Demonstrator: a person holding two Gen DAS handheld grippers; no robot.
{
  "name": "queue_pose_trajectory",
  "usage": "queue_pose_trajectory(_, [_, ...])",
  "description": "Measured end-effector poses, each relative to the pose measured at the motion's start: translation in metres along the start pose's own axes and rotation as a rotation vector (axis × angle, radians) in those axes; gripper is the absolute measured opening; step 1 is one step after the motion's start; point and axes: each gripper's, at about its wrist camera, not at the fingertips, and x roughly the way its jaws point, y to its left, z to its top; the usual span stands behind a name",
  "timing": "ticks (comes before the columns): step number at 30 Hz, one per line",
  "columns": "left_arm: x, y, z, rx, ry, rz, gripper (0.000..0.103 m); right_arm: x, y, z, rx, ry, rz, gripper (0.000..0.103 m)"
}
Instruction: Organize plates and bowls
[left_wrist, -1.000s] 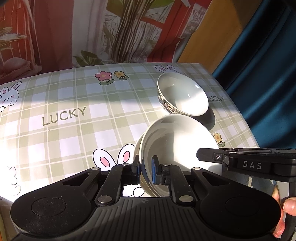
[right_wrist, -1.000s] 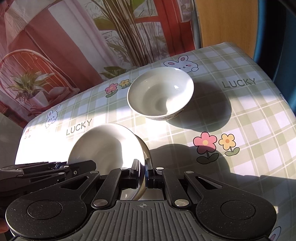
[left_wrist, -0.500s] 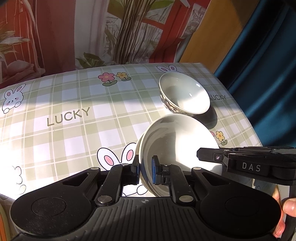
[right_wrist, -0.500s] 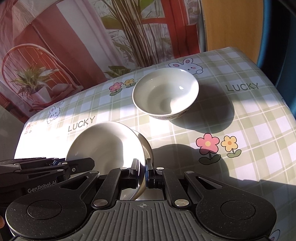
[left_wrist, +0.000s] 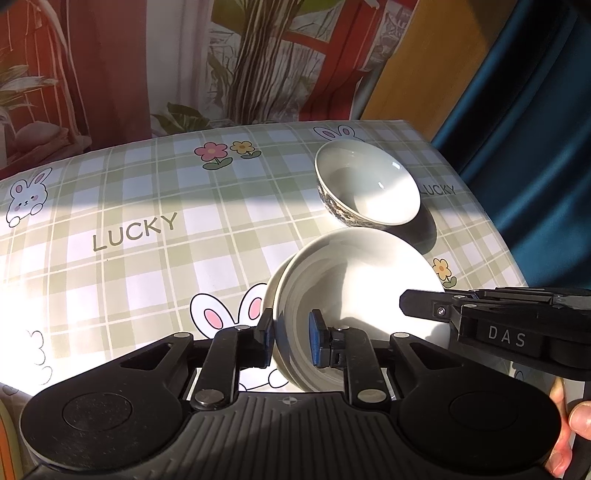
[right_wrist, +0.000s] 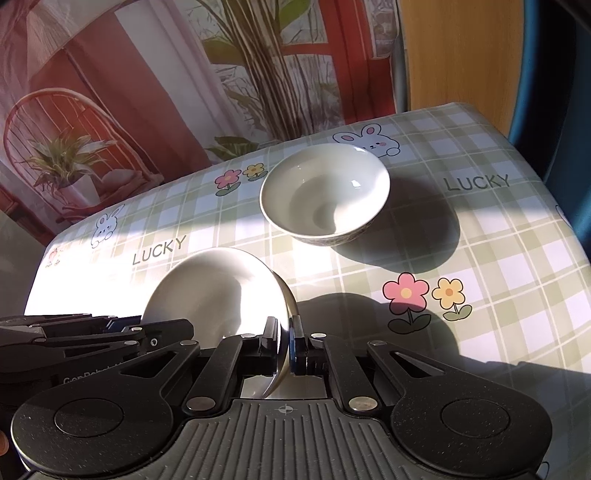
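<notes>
Two white plates (left_wrist: 354, 291) lie stacked on the checked tablecloth, tilted up at their near edge. My left gripper (left_wrist: 291, 332) straddles their left rim and its jaws are opening, the blue pads standing off the rim. My right gripper (right_wrist: 283, 343) is shut on the right rim of the plates (right_wrist: 214, 291). Its black fingers also reach in from the right in the left wrist view (left_wrist: 413, 304). A white bowl (left_wrist: 365, 184) with a patterned outside stands upright just beyond the plates, also in the right wrist view (right_wrist: 325, 195).
The table (left_wrist: 147, 277) wears a green checked cloth with rabbits, flowers and "LUCKY" print. Its right edge drops off beside a blue curtain (left_wrist: 535, 147). A printed backdrop hangs behind the far edge. A person's fingers (left_wrist: 576, 424) show at the lower right.
The left gripper's jaws have spread apart around the plate rim. The right gripper stays clamped on the rim. Plates and bowl have hardly shifted.
</notes>
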Motion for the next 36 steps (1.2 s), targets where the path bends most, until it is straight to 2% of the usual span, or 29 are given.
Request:
queue_pose_trajectory(7, [0.000,-0.004,0.000,0.011,-0.001,0.020,0.022,0.002,0.004,0.000,-0.032,-0.007,-0.027,0.005])
queue_pose_trajectory(9, [-0.003,-0.005,0.000,0.015,-0.011,0.031,0.029,0.002,0.006,0.001,-0.040,-0.007,-0.028,0.005])
queue_pose_trajectory(10, [-0.005,-0.006,0.001,0.022,-0.020,0.045,0.038,0.003,0.007,0.001,-0.045,-0.007,-0.026,0.007])
queue_pose_trajectory(11, [-0.007,-0.006,0.002,0.031,-0.034,0.061,0.042,0.004,0.009,0.001,-0.054,-0.010,-0.036,0.009])
queue_pose_trajectory(22, [-0.010,0.005,0.005,-0.009,-0.041,0.071,0.042,0.006,0.012,0.002,-0.094,-0.015,-0.057,0.007])
queue_pose_trajectory(31, [-0.009,0.010,0.003,-0.040,-0.042,0.078,0.042,0.007,0.033,0.000,-0.248,-0.010,-0.119,0.010])
queue_pose_trajectory(36, [-0.009,0.010,0.002,-0.043,-0.041,0.073,0.042,0.007,0.038,0.000,-0.290,-0.011,-0.146,0.010])
